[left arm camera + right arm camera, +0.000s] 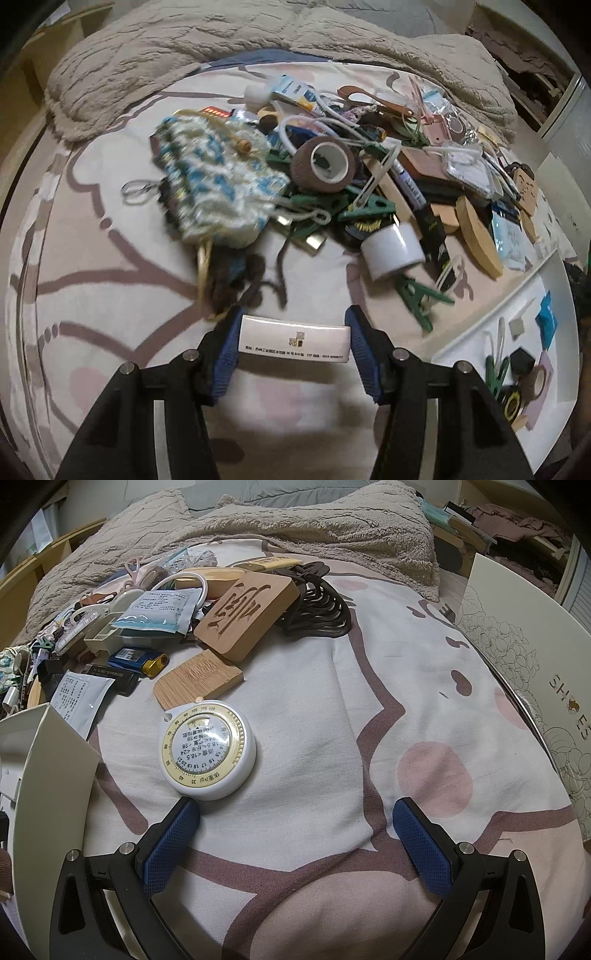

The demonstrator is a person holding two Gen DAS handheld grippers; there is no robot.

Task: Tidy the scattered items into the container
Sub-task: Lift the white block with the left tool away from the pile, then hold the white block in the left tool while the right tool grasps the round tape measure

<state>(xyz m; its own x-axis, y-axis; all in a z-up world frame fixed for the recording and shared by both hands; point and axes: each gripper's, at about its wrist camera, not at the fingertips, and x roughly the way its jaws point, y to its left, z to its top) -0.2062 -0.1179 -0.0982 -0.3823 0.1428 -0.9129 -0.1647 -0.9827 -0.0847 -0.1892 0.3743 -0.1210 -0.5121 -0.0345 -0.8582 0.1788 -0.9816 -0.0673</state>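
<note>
Meanwhile the left claw [293, 341] pinches a white box [293, 342] above the bed [110, 295]; the right claw [295, 827] is spread beside the tape measure [207, 749]

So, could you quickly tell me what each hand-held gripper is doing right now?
Left hand-held gripper: closed on a flat white labelled box.
Right hand-held gripper: open, holding nothing, just short of the round white tape measure.

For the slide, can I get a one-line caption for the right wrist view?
Open right gripper hovers over the bedsheet near a round white dial, clutter pile behind.
</note>
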